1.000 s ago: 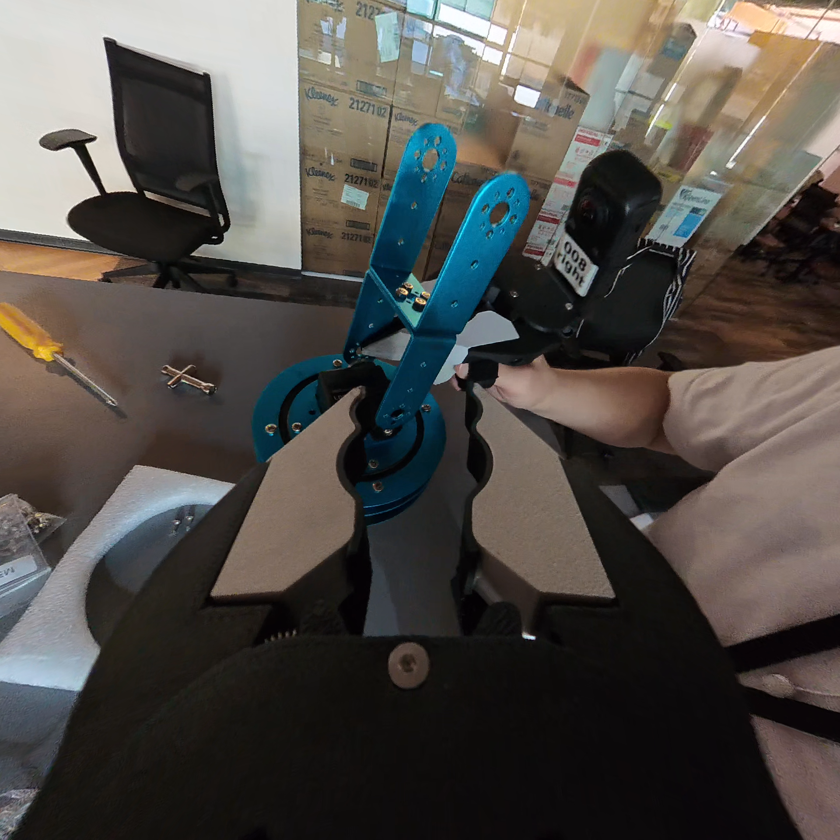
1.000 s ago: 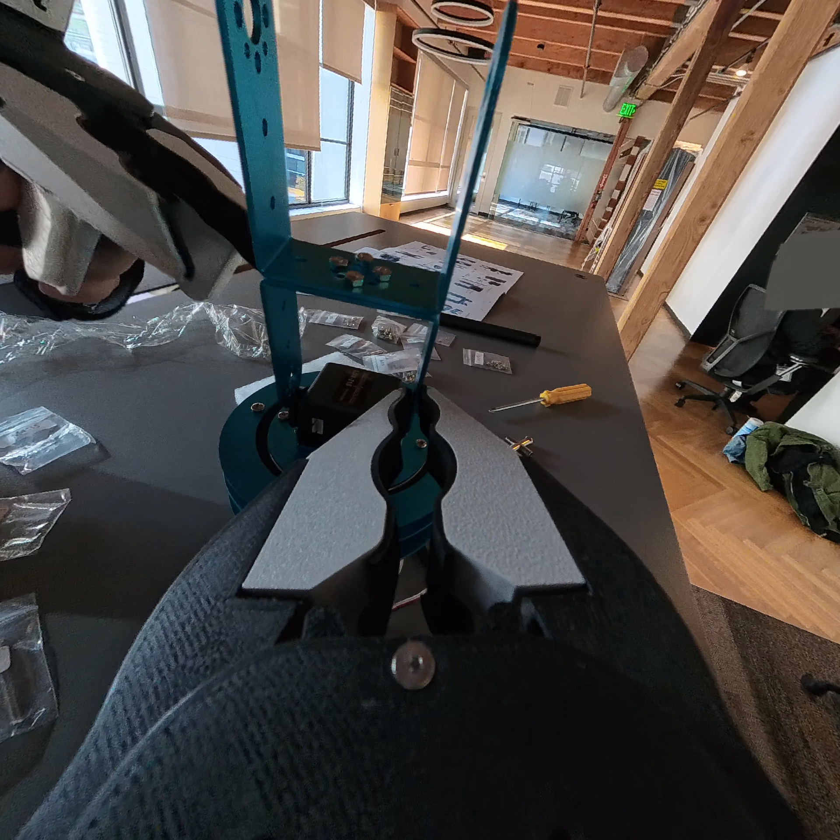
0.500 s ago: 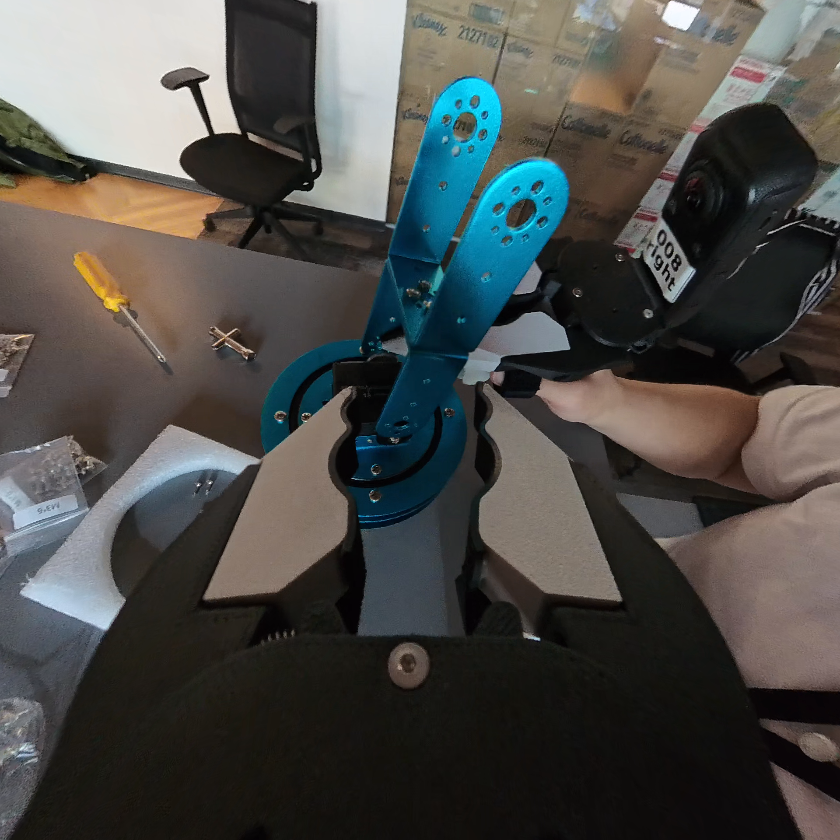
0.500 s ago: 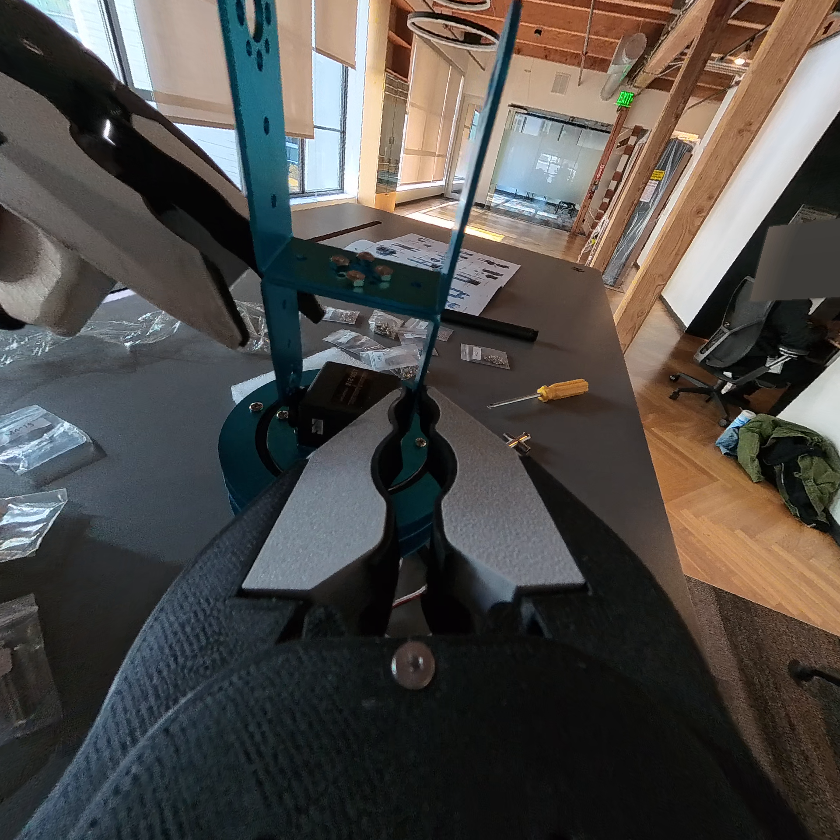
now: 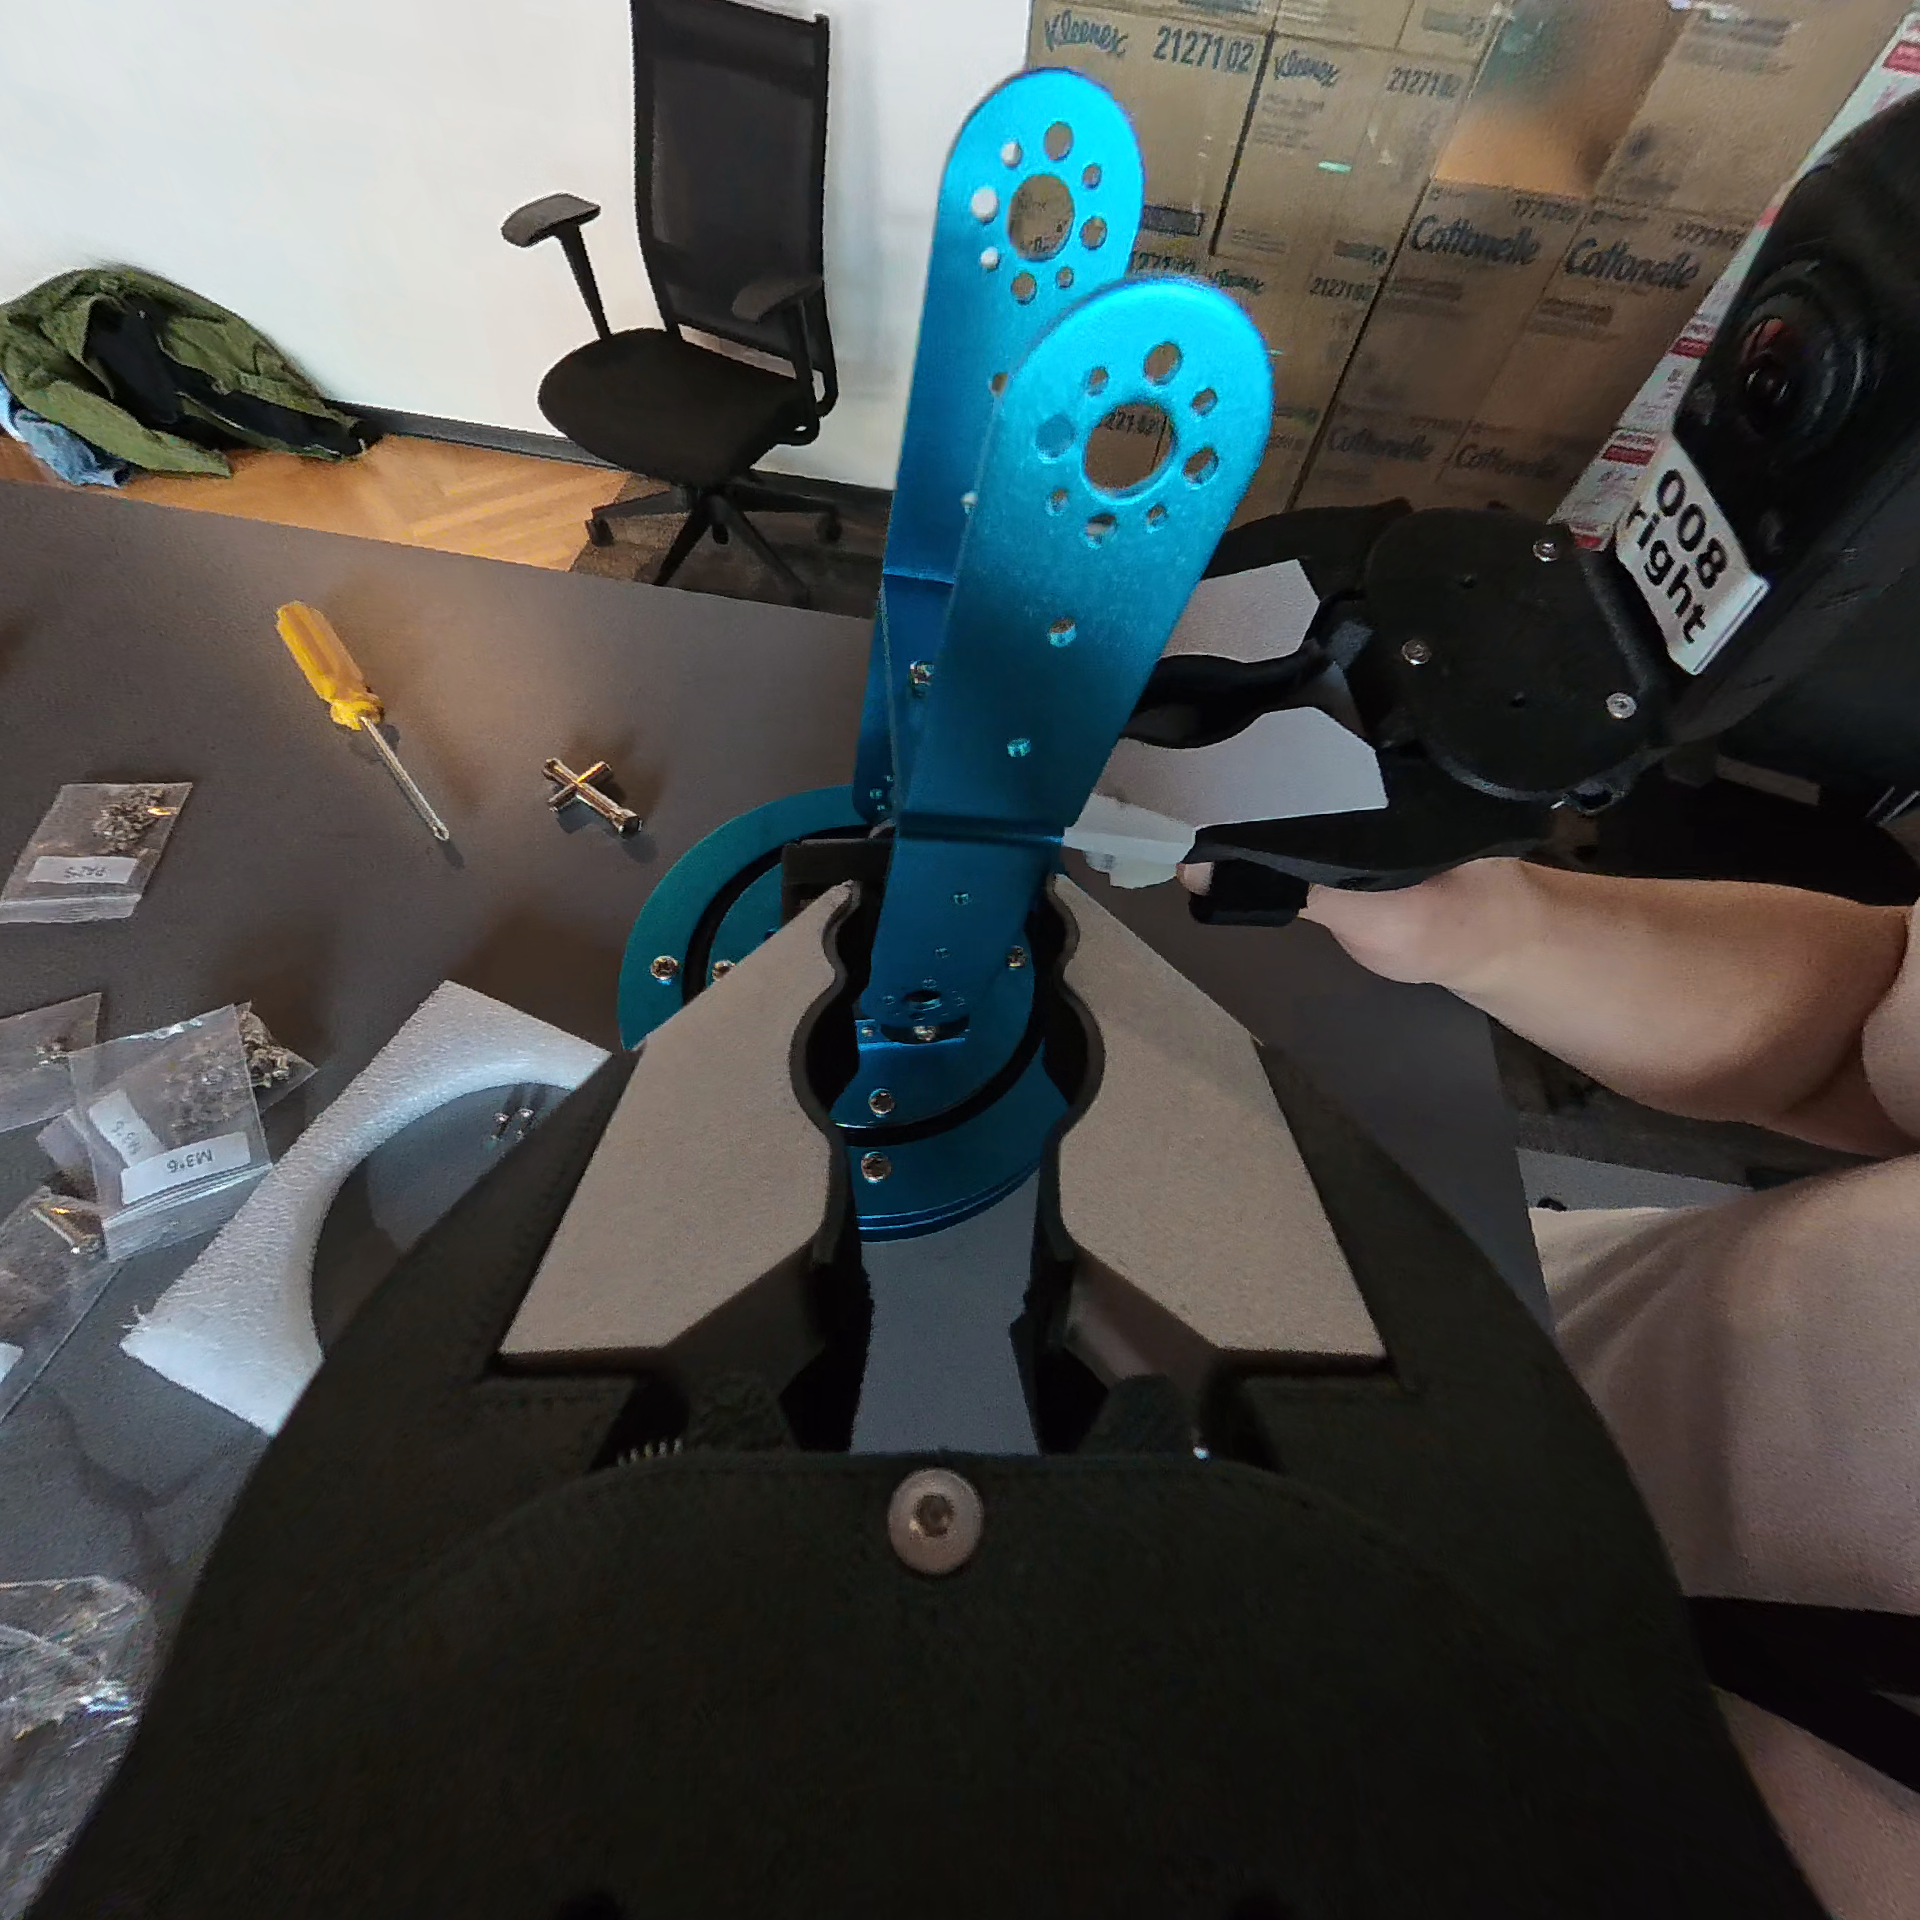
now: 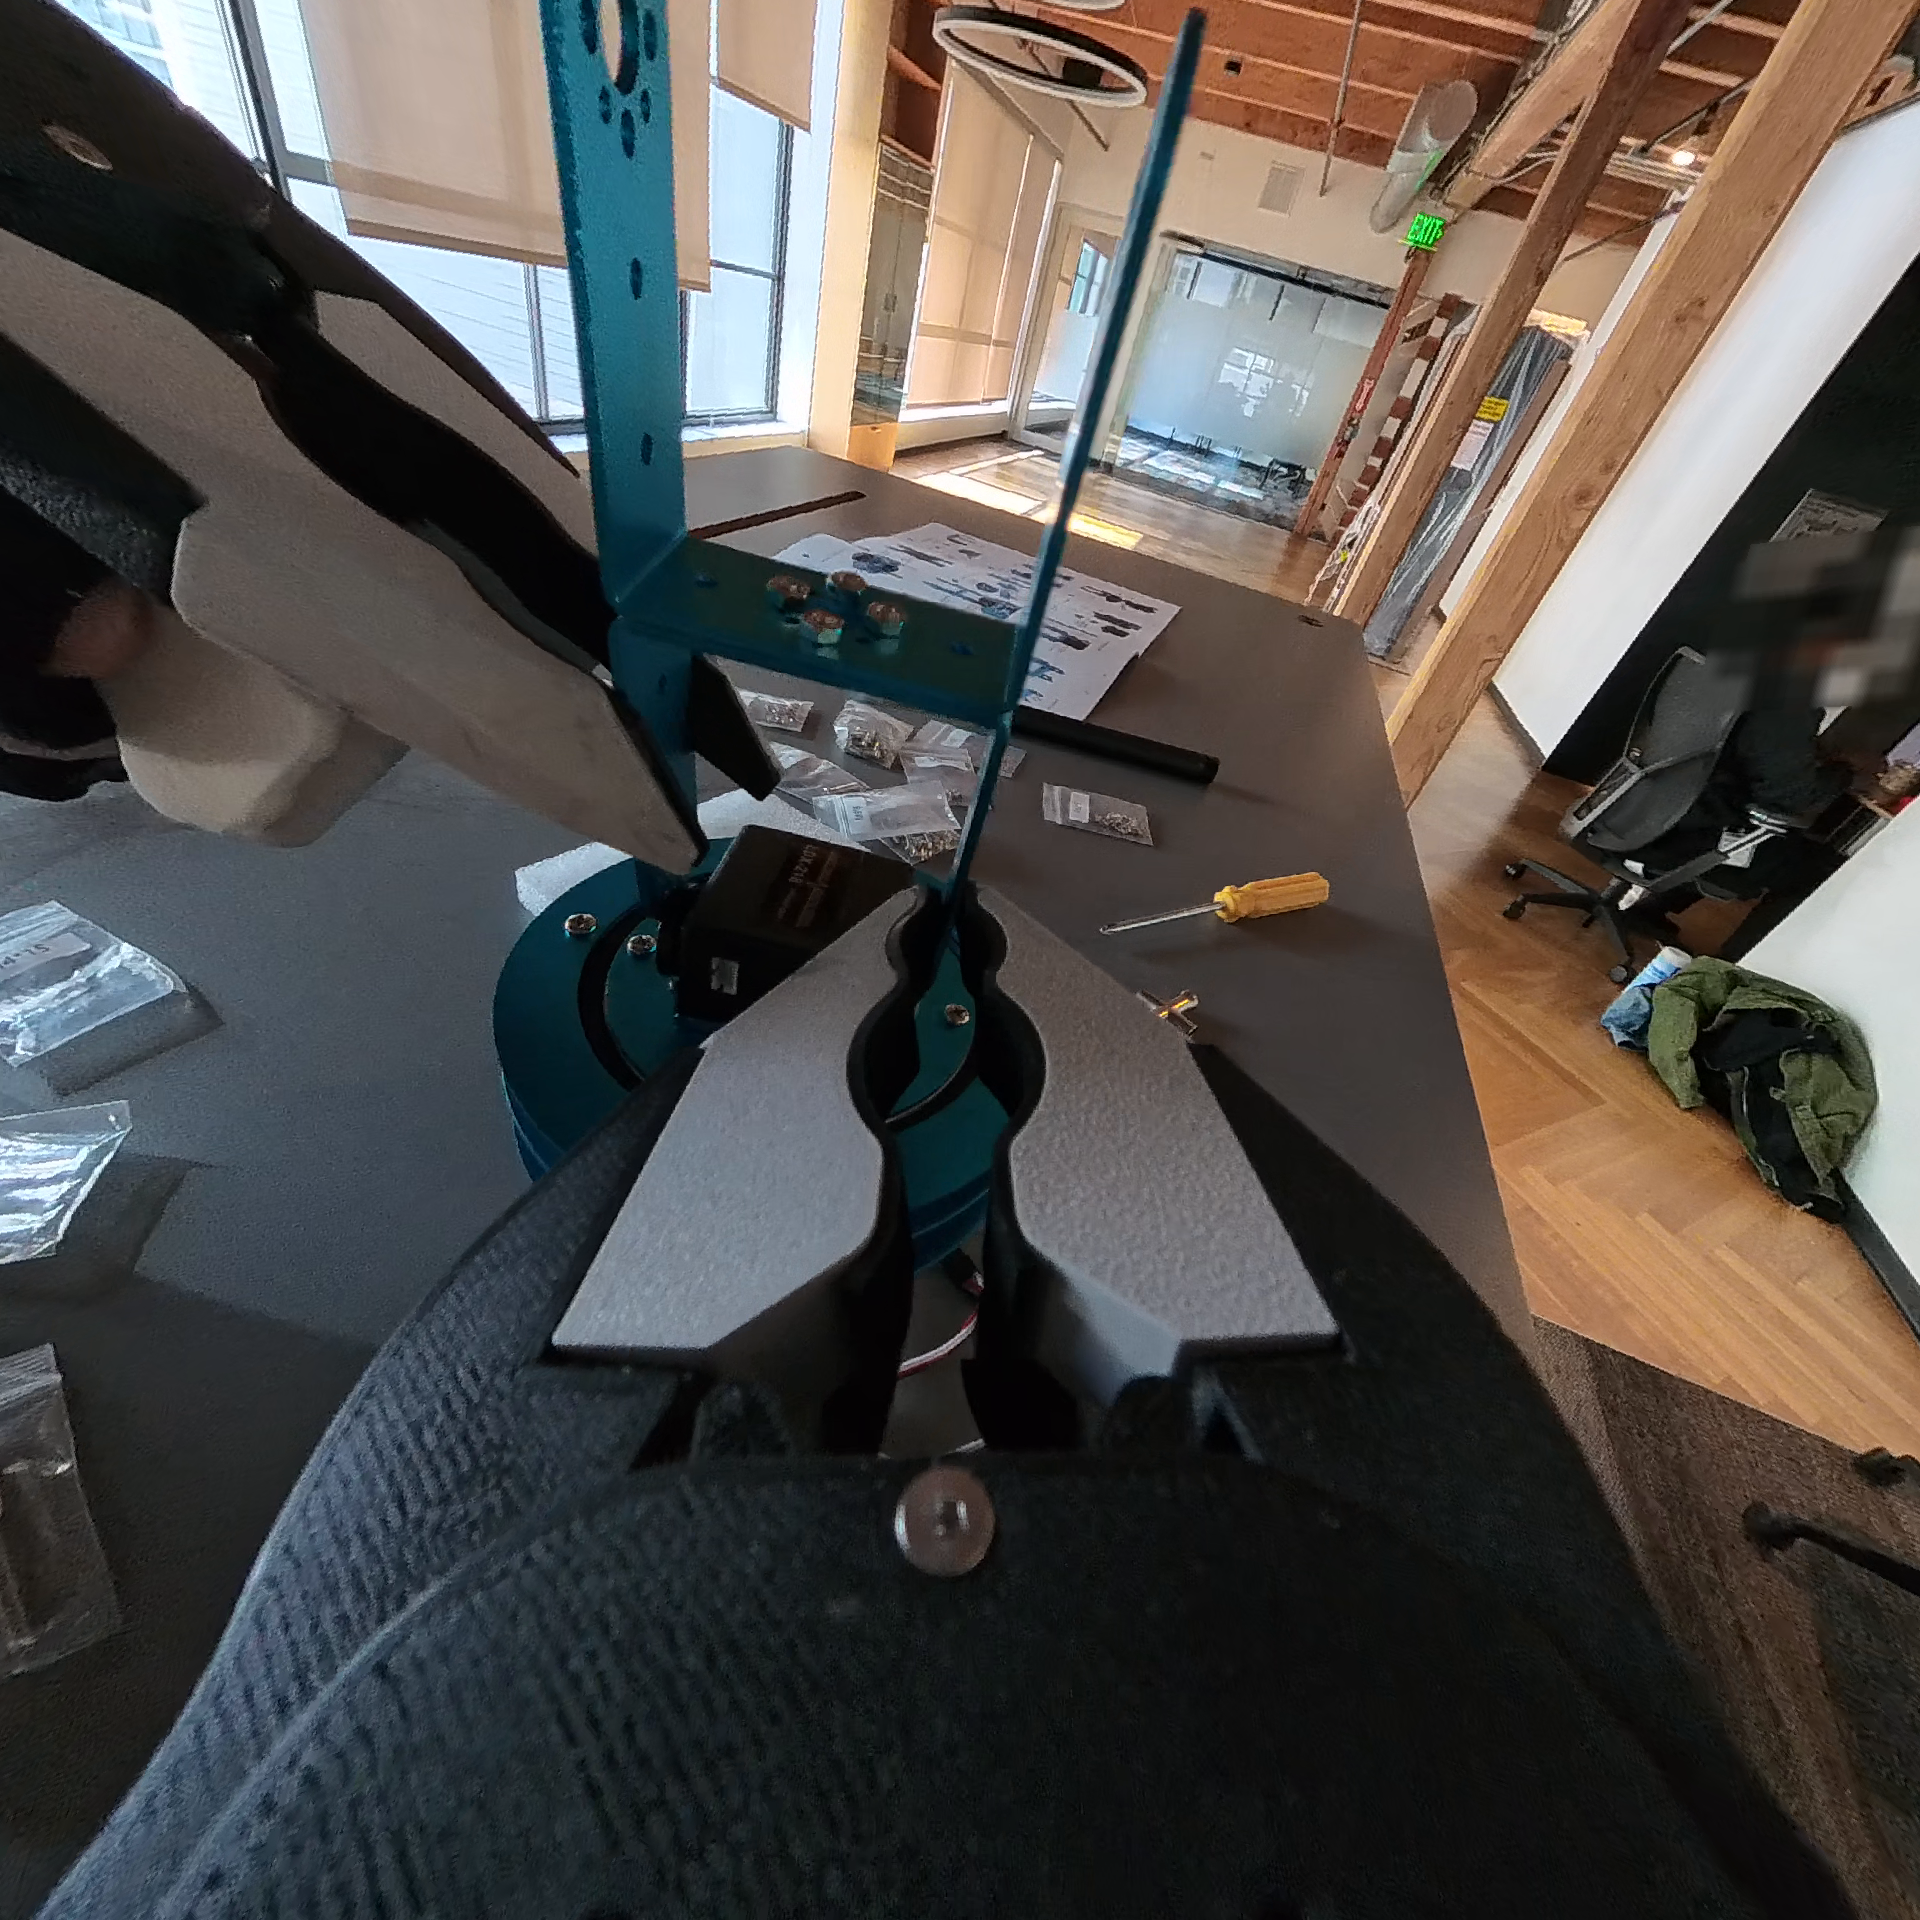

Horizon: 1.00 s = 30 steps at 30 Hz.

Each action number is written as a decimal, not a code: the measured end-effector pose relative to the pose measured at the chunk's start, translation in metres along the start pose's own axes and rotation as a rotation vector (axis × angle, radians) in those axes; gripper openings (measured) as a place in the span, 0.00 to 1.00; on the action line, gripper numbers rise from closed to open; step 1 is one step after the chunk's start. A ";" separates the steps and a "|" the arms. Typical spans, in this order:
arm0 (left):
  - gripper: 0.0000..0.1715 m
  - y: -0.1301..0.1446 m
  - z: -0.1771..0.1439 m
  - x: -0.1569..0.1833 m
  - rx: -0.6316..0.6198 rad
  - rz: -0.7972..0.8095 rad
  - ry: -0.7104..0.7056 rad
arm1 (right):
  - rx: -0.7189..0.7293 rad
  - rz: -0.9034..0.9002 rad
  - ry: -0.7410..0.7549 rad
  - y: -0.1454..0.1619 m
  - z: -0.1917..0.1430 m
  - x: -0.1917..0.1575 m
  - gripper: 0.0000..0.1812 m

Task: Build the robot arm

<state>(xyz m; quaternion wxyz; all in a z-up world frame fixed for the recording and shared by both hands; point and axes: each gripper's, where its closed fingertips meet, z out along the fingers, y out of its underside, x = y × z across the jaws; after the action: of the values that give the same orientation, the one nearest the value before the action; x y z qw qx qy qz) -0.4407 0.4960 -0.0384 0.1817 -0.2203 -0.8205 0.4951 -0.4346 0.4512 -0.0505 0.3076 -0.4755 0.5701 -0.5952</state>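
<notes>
Bracket: blue servo bracket (image 5: 1039,644) stands upright on the round blue base (image 5: 665,935), black servo (image 6: 790,894) at its foot.
Right gripper (image 6: 940,914): fingers clamped on the bracket's near upright, above the base; grip same as a second ago.
Left gripper (image 5: 945,914): fingers apart, now straddling the far upright (contact unclear); it was farther back from the base a second ago.
Surface (image 5: 208,675): yellow screwdriver (image 5: 343,696) lies well apart from the base.
</notes>
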 end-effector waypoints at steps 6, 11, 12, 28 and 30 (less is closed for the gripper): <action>0.17 0.001 -0.001 0.002 0.004 -0.003 0.033 | 0.008 -0.011 0.004 -0.002 -0.002 0.000 0.01; 0.17 0.003 0.004 0.003 0.027 0.000 0.046 | 0.004 0.012 -0.012 0.000 -0.003 0.000 0.01; 0.17 0.004 0.005 0.003 0.030 -0.003 0.050 | 0.004 0.014 -0.012 0.000 -0.003 0.000 0.01; 0.17 -0.002 0.003 0.004 0.018 -0.017 0.058 | -0.003 -0.001 0.002 -0.001 -0.006 0.001 0.01; 0.17 -0.003 0.003 0.003 0.019 -0.044 0.078 | -0.004 0.008 -0.005 -0.001 -0.005 0.001 0.01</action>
<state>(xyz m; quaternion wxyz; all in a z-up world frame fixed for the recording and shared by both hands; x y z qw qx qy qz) -0.4454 0.4945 -0.0370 0.2265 -0.2198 -0.8127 0.4899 -0.4397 0.4523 -0.0485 0.3105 -0.4753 0.5722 -0.5918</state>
